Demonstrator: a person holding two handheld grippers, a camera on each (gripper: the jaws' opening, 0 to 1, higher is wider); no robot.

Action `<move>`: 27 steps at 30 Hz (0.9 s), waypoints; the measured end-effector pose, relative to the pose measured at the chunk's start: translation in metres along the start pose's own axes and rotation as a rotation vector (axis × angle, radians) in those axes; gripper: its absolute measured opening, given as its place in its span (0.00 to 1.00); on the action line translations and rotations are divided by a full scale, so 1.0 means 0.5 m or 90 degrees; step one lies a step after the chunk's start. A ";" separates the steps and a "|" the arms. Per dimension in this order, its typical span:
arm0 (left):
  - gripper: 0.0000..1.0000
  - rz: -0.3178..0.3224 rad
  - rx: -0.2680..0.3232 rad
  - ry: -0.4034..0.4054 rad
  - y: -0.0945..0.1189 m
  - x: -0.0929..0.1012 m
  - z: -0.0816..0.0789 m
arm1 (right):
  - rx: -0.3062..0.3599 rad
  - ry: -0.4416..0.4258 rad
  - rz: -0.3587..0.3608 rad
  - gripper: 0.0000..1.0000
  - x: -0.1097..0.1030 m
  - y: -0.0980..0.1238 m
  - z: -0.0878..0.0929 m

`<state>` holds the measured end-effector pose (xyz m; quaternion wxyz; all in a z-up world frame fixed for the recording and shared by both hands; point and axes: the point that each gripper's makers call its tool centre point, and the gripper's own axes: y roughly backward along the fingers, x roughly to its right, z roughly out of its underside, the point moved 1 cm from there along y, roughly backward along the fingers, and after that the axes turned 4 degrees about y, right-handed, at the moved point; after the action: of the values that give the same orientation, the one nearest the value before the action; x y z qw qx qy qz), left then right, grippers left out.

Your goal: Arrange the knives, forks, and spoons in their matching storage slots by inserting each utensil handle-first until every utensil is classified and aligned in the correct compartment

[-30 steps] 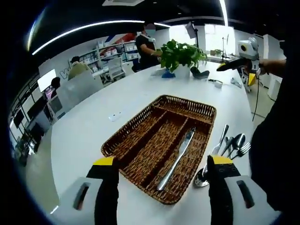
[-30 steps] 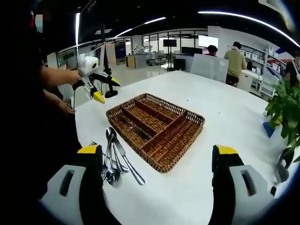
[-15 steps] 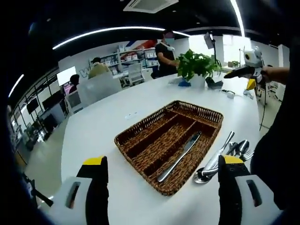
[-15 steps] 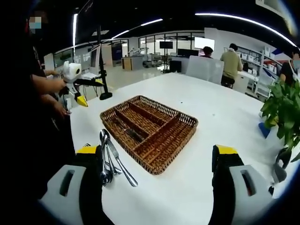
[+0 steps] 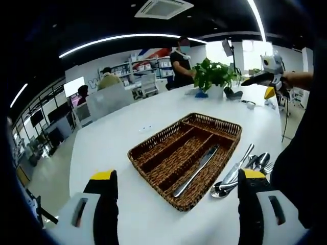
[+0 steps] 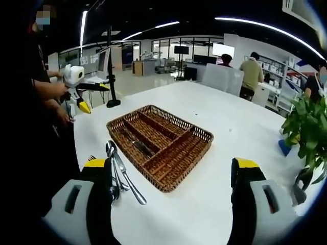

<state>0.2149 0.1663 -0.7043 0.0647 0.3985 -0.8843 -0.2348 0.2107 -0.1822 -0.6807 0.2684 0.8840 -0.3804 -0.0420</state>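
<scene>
brown woven wicker cutlery tray (image 5: 153, 148) (image 6: 200, 136) lying flat on the round white table (image 5: 107, 138) (image 6: 240, 122), divided into long parallel slots plus one crosswise slot at an end. one silver table knife (image 5: 196, 170) (image 6: 137, 145) already in a long slot, lying lengthwise in line with the dividers. loose pile of silver knives, forks and spoons (image 5: 240, 169) (image 6: 118, 171) on the bare table just beside the tray's long edge — spoon bowls, a knife and fork tines overlapping, apart from the wicker rim. left gripper (image 5: 174, 178) held above the near table edge, yellow-tipped black jaws spread wide with nothing between them, the tray framed in the gap and the cutlery pile just inside the right-hand jaw. right gripper (image 6: 171, 166) likewise spread wide and holding nothing, the tray between its jaws and the pile beside its left-hand jaw. in the left gripper view, the right gripper also visible at the upper right (image 5: 268, 76), raised well off the table in a hand; in the right gripper view, the left gripper visible at the upper left (image 6: 76, 89), held in a hand clear of the table. leafy green potted plant in a white pot (image 5: 213, 76) (image 6: 309, 127) standing on the far part of the table — well apart from the tray. people (image 5: 180, 60) (image 6: 254, 69) standing or seated by desks and shelves in the office behind.
</scene>
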 end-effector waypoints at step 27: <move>0.99 0.052 -0.016 -0.070 -0.022 0.047 -0.032 | -0.022 0.016 -0.016 0.99 -0.038 -0.002 0.012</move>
<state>0.2114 0.1368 -0.6969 0.0305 0.3475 -0.8990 -0.2649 0.1961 -0.1710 -0.6889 0.2876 0.8843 -0.3655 -0.0410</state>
